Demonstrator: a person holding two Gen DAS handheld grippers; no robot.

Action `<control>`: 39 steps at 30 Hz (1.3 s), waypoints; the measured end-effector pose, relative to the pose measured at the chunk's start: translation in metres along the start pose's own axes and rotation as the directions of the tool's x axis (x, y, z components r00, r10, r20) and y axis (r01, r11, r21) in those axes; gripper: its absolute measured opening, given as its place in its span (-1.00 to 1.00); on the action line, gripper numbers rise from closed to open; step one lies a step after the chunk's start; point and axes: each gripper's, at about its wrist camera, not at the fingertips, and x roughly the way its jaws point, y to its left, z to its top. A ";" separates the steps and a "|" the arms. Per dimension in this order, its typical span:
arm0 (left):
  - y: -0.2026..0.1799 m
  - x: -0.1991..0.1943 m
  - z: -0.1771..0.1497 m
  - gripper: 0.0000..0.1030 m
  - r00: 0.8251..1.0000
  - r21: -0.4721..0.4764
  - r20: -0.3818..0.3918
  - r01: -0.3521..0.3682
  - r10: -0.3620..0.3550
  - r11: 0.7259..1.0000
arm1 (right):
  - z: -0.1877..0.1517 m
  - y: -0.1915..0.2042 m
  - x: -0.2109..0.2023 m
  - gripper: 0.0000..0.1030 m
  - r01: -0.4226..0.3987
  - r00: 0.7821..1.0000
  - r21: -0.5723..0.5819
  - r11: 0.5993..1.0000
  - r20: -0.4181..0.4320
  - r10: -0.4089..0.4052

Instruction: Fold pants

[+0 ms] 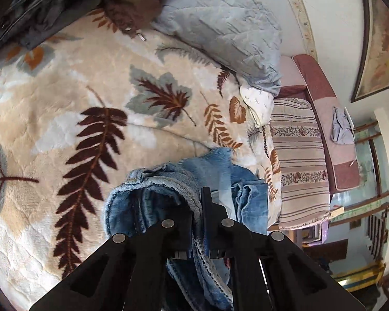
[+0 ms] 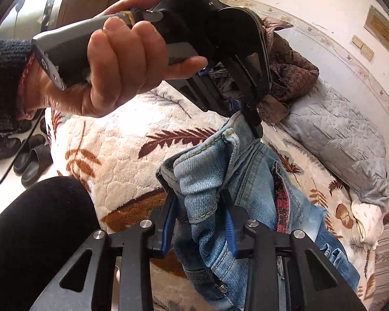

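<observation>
Light blue jeans (image 1: 168, 197) hang bunched above a leaf-patterned blanket (image 1: 64, 98) on a bed. My left gripper (image 1: 198, 207) is shut on the jeans' waistband, with denim pinched between its black fingers. In the right wrist view the left gripper (image 2: 249, 121) is held in a hand at upper centre, clamping the waistband top. My right gripper (image 2: 198, 207) is shut on another fold of the jeans (image 2: 246, 186), close below the left one. The legs trail down to the right onto the blanket (image 2: 122, 160).
A grey quilted pillow (image 1: 220, 26) and a heap of dark clothes (image 1: 51, 7) lie at the far side of the bed. A brown jacket (image 2: 290, 70) lies by the pillow. A striped cushion (image 1: 298, 160) lies at the bed's right edge. Black shoes (image 2: 31, 160) stand on the floor.
</observation>
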 end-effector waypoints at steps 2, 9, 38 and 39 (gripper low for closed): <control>-0.023 0.002 0.001 -0.92 1.000 0.044 -0.003 0.000 0.000 0.999 | 0.001 -0.021 -0.014 -0.43 -0.017 1.000 0.082 0.997 0.027 0.015; -0.102 0.039 0.018 -0.84 0.998 0.143 -0.064 0.010 -0.001 0.990 | -0.026 -0.110 -0.062 -0.46 -0.095 0.992 0.426 0.900 0.118 0.049; -0.306 0.208 0.011 0.28 0.886 0.510 -0.177 -0.289 0.428 0.810 | -0.248 -0.248 -0.063 -0.04 -0.296 0.947 0.941 0.162 0.267 0.179; -0.299 0.200 0.014 0.40 0.891 0.517 -0.149 -0.300 0.429 0.802 | -0.250 -0.248 -0.064 0.02 -0.303 0.945 0.941 0.153 0.275 0.178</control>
